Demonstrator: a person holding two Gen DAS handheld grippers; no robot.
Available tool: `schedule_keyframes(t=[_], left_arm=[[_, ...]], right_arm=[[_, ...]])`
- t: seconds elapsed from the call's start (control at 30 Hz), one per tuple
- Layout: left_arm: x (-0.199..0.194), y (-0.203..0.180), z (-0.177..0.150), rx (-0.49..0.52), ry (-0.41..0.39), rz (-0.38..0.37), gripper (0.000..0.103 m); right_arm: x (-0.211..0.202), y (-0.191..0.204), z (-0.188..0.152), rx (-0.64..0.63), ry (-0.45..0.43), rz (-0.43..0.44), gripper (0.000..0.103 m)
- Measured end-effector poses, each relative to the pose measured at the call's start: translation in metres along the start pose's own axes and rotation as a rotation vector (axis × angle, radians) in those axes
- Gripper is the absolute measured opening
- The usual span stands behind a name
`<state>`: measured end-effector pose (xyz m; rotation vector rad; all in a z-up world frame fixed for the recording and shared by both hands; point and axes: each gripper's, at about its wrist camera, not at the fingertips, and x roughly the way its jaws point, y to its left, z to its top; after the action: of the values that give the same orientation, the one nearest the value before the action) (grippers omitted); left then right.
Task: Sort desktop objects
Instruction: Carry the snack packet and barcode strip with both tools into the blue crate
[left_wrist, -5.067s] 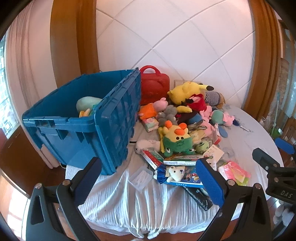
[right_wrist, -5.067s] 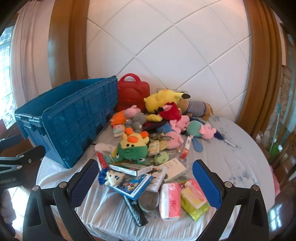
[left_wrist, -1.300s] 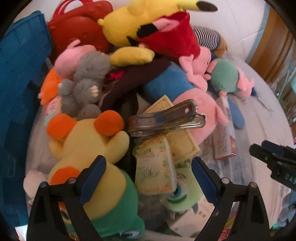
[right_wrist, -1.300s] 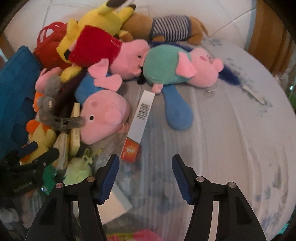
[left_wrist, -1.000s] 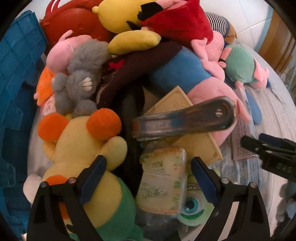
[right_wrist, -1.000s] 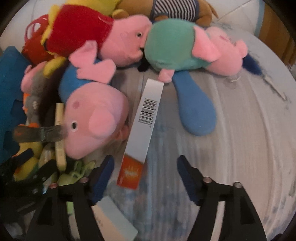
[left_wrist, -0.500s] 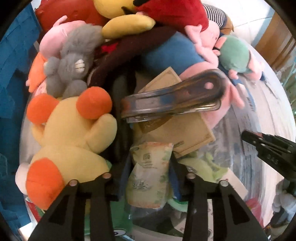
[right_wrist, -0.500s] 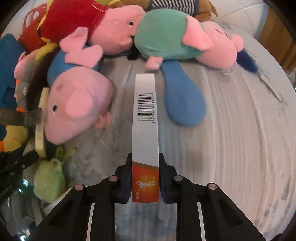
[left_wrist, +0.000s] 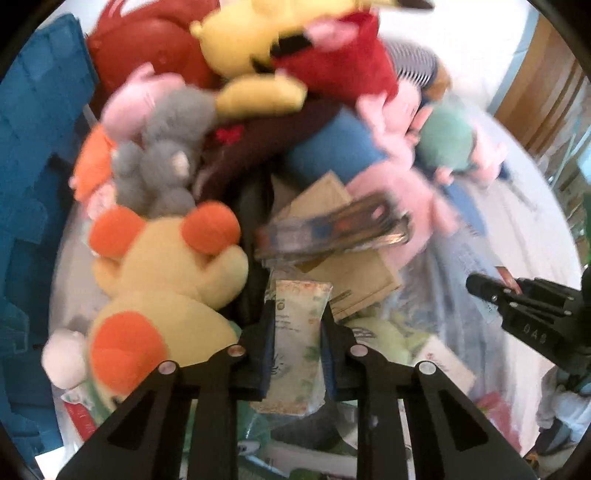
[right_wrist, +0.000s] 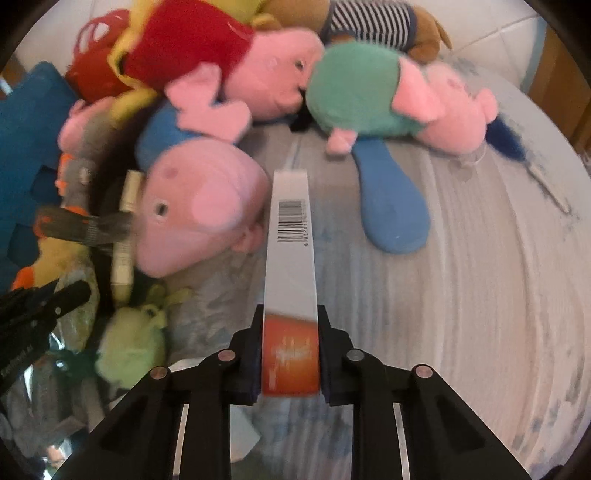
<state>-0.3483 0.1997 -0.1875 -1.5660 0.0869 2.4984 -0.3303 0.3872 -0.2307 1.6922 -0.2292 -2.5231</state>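
Note:
In the left wrist view my left gripper (left_wrist: 297, 321) is shut on a small pale green tissue pack (left_wrist: 295, 332), its pads pressing both sides. The pack sits just above the pile, below a metal hole punch (left_wrist: 332, 229). In the right wrist view my right gripper (right_wrist: 290, 325) is shut on the orange end of a long white box with a barcode (right_wrist: 291, 229), which sticks out forward over the tablecloth (right_wrist: 480, 295). Each gripper shows in the other's view: the right gripper (left_wrist: 480, 286) at the right edge, the left gripper (right_wrist: 74, 291) at the left edge.
A heap of plush toys fills the far side: a yellow and orange one (left_wrist: 166, 266), a pink pig (right_wrist: 199, 206), a green-bodied pig (right_wrist: 354, 96). A blue crate (left_wrist: 33, 147) stands at the left and a red bag (left_wrist: 147, 48) behind.
Both grippers stood open a second ago. The left has shut on the tissue pack, the right on the white box, and both have lifted slightly with their loads.

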Motion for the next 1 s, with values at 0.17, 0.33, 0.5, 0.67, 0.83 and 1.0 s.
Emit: schedule_keyframes(t=[0.17, 0.33, 0.5, 0.67, 0.83, 1.0], left_arm=[[-0.056, 0.006, 0.000, -0.007, -0.133, -0.020, 0.021], [-0.102, 0.005, -0.004, -0.019, -0.248, -0.020, 0.021], [-0.157, 0.021, -0.011, -0.060, -0.368, 0.029, 0.021], [-0.224, 0.066, -0.023, -0.121, -0.499, 0.114, 0.021], [-0.282, 0.133, -0.042, -0.189, -0.607, 0.206, 0.021], [-0.321, 0.226, -0.072, -0.264, -0.637, 0.323, 0.021]], right_arm=[[-0.049, 0.016, -0.005, -0.030, -0.092, 0.024, 0.023], [-0.090, 0.009, 0.006, -0.075, -0.165, 0.048, 0.023], [-0.142, 0.030, 0.006, -0.175, -0.268, 0.150, 0.023], [-0.185, 0.094, 0.009, -0.304, -0.366, 0.267, 0.023], [-0.224, 0.183, 0.013, -0.414, -0.460, 0.395, 0.023], [-0.242, 0.304, 0.011, -0.517, -0.536, 0.508, 0.023]])
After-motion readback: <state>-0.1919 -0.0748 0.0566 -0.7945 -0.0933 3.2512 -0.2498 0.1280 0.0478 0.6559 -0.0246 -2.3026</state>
